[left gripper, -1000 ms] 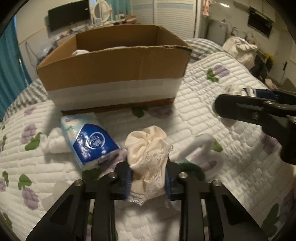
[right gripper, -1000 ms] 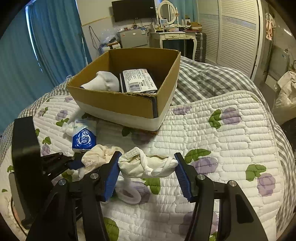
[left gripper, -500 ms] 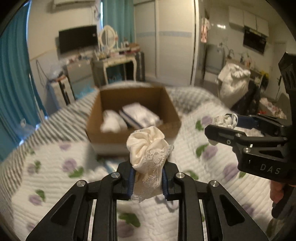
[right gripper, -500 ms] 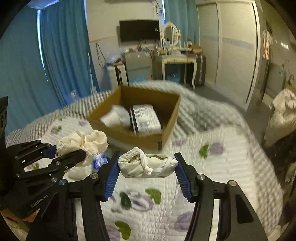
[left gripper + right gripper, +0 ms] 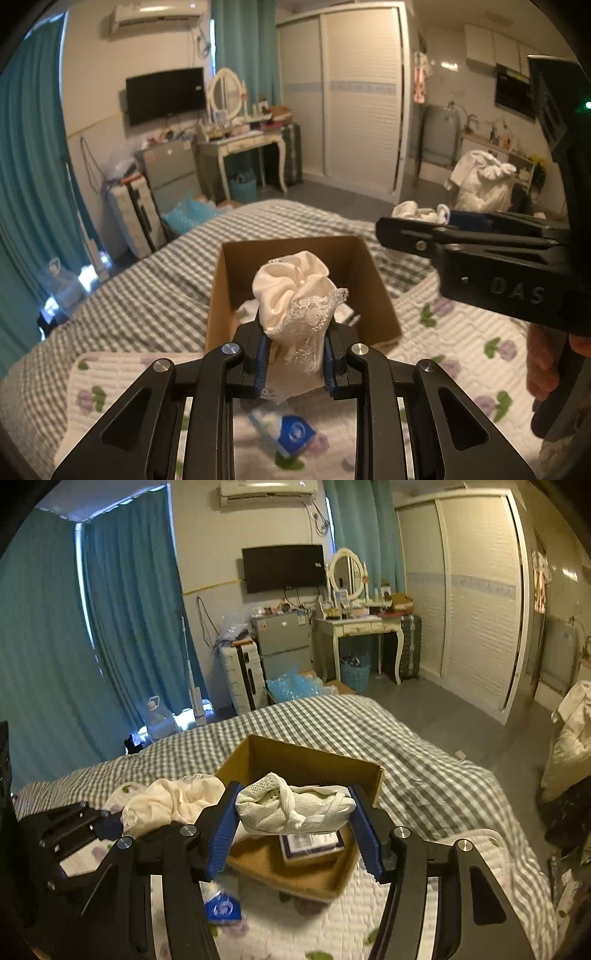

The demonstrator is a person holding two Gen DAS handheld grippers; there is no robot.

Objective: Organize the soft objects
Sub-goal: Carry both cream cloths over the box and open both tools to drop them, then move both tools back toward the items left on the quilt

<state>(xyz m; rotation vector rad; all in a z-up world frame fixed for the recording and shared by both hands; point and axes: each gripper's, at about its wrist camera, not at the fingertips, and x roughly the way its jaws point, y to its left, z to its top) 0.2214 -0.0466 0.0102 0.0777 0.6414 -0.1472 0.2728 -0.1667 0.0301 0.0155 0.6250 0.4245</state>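
Aloft, left jaws pinch lace cloth [image 5: 295,306]; right jaws clamp white bundle [image 5: 295,805].

The cream lace-trimmed cloth [image 5: 295,306] is covering most of the cardboard box [image 5: 221,295] floor in the left wrist view, so what is lying in the box there is hard to tell. In the right wrist view the white knotted bundle [image 5: 295,806] is hiding the top of a printed packet [image 5: 312,843] inside the box, and its print is too small to read. Below the box, the blue tissue pack [image 5: 221,906] is showing blurred, partly hidden behind the right gripper [image 5: 295,830]. The left gripper [image 5: 295,360] is cut off by the bottom edge.
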